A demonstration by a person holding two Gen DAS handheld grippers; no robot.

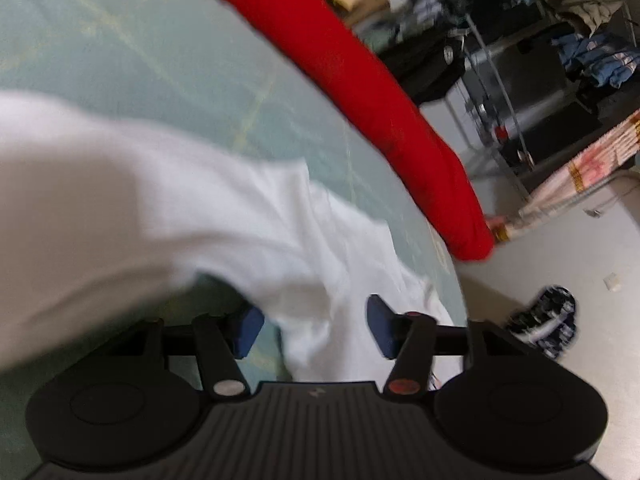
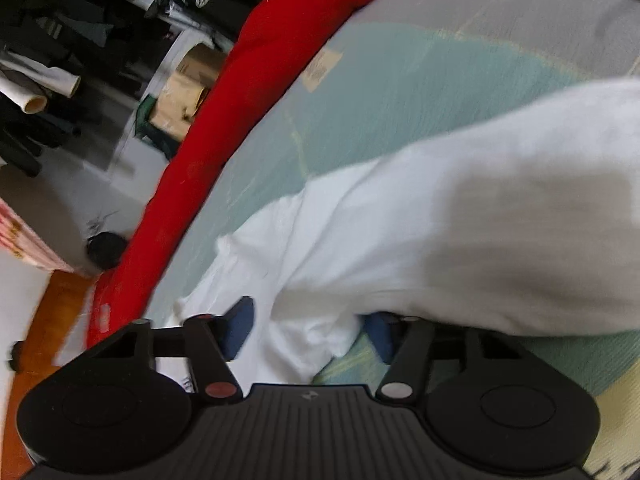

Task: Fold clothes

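A white garment [image 1: 200,208] lies crumpled on the teal surface [image 1: 140,40], one fold bulging up blurred at the left. My left gripper [image 1: 315,328] stands open, its blue pads [image 1: 382,326] apart, with a bunch of the white cloth lying loosely between them. In the right wrist view the same white garment [image 2: 440,220] billows in from the right over the teal surface [image 2: 400,92]. My right gripper [image 2: 309,332] is also open, with cloth between its pads [image 2: 240,328]; the garment partly hides the right-hand pad.
A long red roll of cloth [image 1: 360,80] [image 2: 248,92] runs along the far edge of the surface. Beyond it are metal racks with clothes [image 1: 580,40], a patterned cloth [image 1: 580,168], a dark bundle on the floor [image 1: 548,320], a cardboard box [image 2: 188,88] and a black round object [image 2: 106,250].
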